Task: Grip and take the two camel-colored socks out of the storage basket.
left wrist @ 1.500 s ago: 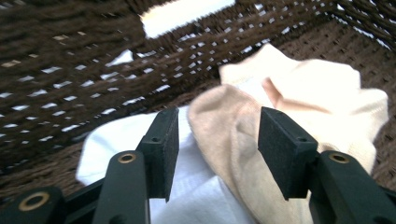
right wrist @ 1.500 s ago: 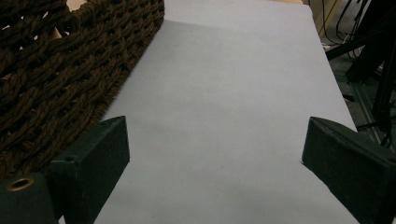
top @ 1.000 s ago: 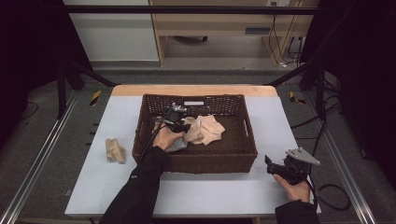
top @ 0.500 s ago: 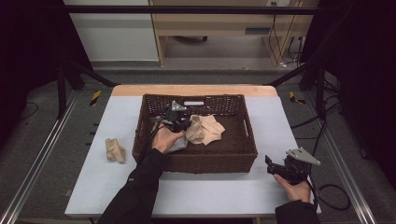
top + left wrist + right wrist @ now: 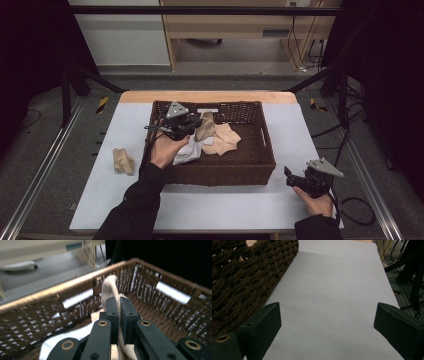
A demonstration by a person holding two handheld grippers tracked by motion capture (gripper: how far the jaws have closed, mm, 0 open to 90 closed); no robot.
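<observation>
While left gripper (image 5: 119, 305) pinches a knit beige sock (image 5: 110, 287) inside woven brown basket (image 5: 260, 150), right gripper (image 5: 325, 322) gaping wide

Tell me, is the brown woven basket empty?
No. The brown woven basket holds beige and white cloths; the left gripper pinches one.

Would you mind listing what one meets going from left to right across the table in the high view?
Crumpled beige cloth lying on the table → left gripper shut on a beige cloth over the wicker basket → flat beige cloth inside the basket → right gripper, open, near the table's right edge.
</observation>
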